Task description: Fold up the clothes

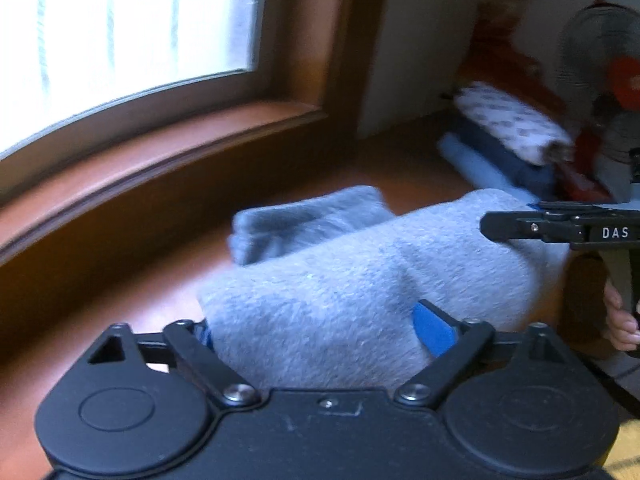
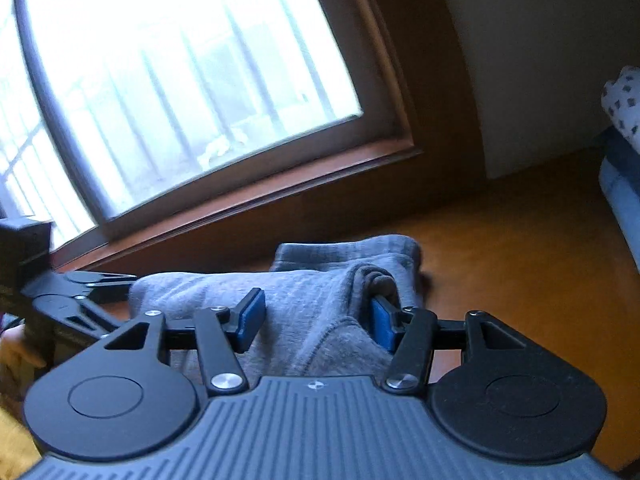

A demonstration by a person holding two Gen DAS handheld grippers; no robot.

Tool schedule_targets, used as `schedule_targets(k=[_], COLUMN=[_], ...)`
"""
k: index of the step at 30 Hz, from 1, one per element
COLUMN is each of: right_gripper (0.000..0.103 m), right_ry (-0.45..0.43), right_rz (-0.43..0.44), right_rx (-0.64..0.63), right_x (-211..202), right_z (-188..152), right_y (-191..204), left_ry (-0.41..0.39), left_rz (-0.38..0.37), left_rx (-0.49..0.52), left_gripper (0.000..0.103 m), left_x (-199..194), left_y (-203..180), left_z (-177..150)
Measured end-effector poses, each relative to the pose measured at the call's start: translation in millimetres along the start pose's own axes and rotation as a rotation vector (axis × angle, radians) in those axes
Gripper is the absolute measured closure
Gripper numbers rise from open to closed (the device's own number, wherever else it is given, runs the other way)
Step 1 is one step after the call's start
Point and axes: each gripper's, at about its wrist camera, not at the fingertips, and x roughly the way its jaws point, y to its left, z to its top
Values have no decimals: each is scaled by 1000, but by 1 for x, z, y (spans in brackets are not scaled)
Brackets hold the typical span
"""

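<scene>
Left wrist view: left gripper (image 1: pixel 320 330) at the bottom of frame, jaws set wide, a thick bundle of grey fleece garment (image 1: pixel 360 280) filling the gap between them. One blue pad (image 1: pixel 434 330) shows on the right finger, pressed against the cloth; the left pad is mostly buried in the fabric. Whether the jaws truly pinch the bundle or only bracket it, cannot tell. The garment is bunched over the wooden floor (image 1: pixel 408 168), with a folded end sticking out toward the window sill (image 1: pixel 180 148). The right gripper (image 1: pixel 516 226) enters from the right edge, its tip touching the garment's far right end; its jaw state is not readable from here. A hand (image 1: pixel 622 320) holds its handle. Folded stack (image 1: pixel 512 132) and a fan (image 1: pixel 604 64) near the far wall, blurred.

Right wrist view: right gripper (image 2: pixel 316 320) with jaws wide, blue pads (image 2: pixel 252 316) on either side of a ridge of the grey garment (image 2: pixel 304 300). Right pad touches a rolled fold; left pad sits just beside the cloth. Firm grip: cannot tell. Left gripper (image 2: pixel 96 280) lies at the garment's left end. Window (image 2: pixel 180 80) behind
</scene>
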Motion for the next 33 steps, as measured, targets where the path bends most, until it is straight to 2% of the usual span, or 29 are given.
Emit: schedule_targets(k=[2,5,7,8,9,16,21,23,26,30,33], right_gripper=[44,43,38,32,27,17,11,11,14,15,14], right_ry=[23,64,92,106,112,102,82,68,12,-106,-140], right_rz=[-20,-64,-119,-150,-162,-161,-164,-168,-163,-147,-139], right_rx=[12,4,-45,-74,-89,-43,15,23,32,-1,-6], right_x=[23,54,72,81,87,94,97,95,82,40,8], right_z=[10,18,19,19,17,6,2,2,5,13,9], right_y=[-10,-19,-22,-24,-25,-42,-50,-50,-44,-30,-25], left_ry=[12,42,62,71,78,84,69,59,2,-52,-67], left_rz=[76,125,157,166,168,139,161,174,177,149,132], left_rx=[20,35,45,47,45,-44,-61,-59,-68,-110,-137], left_gripper=[0,0,0,0,0,0,0,0,0,0,0], left_x=[15,39,55,61,67,81,78,76,61,26,2], left_y=[2,5,7,8,10,25,22,19,17,24,29], left_z=[11,21,27,29,28,23,22,22,24,15,3])
